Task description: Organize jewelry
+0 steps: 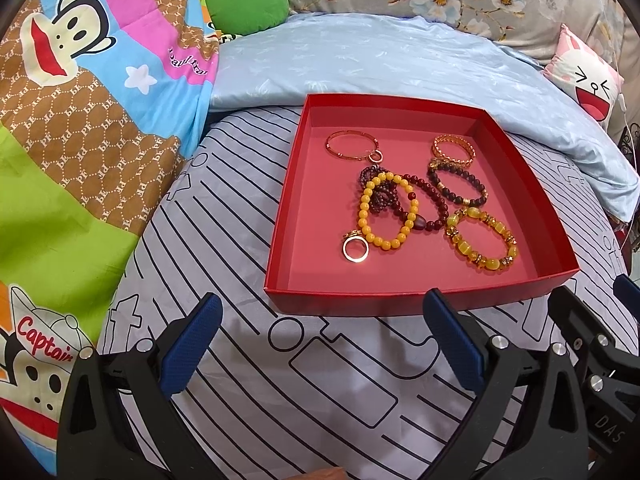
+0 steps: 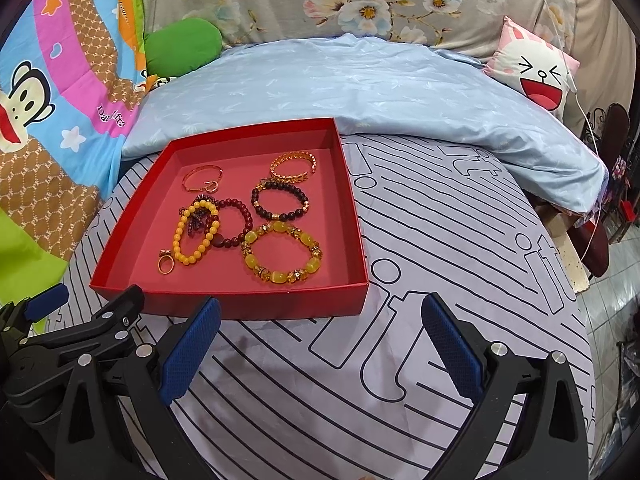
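Note:
A shallow red box (image 1: 420, 300) (image 2: 228, 306) lies on the striped bedsheet and holds several pieces of jewelry. In it are a yellow bead bracelet (image 1: 386, 210) (image 2: 196, 236), a dark red bead bracelet (image 1: 430, 204) (image 2: 234, 220), a chunky amber bracelet (image 1: 482, 240) (image 2: 282, 254), a black bead bracelet (image 1: 456, 186) (image 2: 280, 200), a gold chain bangle (image 1: 454, 150) (image 2: 292, 168), a thin gold bangle (image 1: 352, 144) (image 2: 202, 178) and a gold ring (image 1: 354, 248) (image 2: 165, 264). My left gripper (image 1: 324, 334) is open and empty, just before the box's near edge. My right gripper (image 2: 320, 336) is open and empty, beside the box's near right corner.
A light blue quilt (image 1: 380, 56) (image 2: 360, 80) lies folded behind the box. A cartoon monkey blanket (image 1: 80, 120) is at the left, a green cushion (image 1: 244, 4) behind it, and a bunny pillow (image 2: 536, 76) at the back right. The bed's right edge drops to a tiled floor (image 2: 612, 280).

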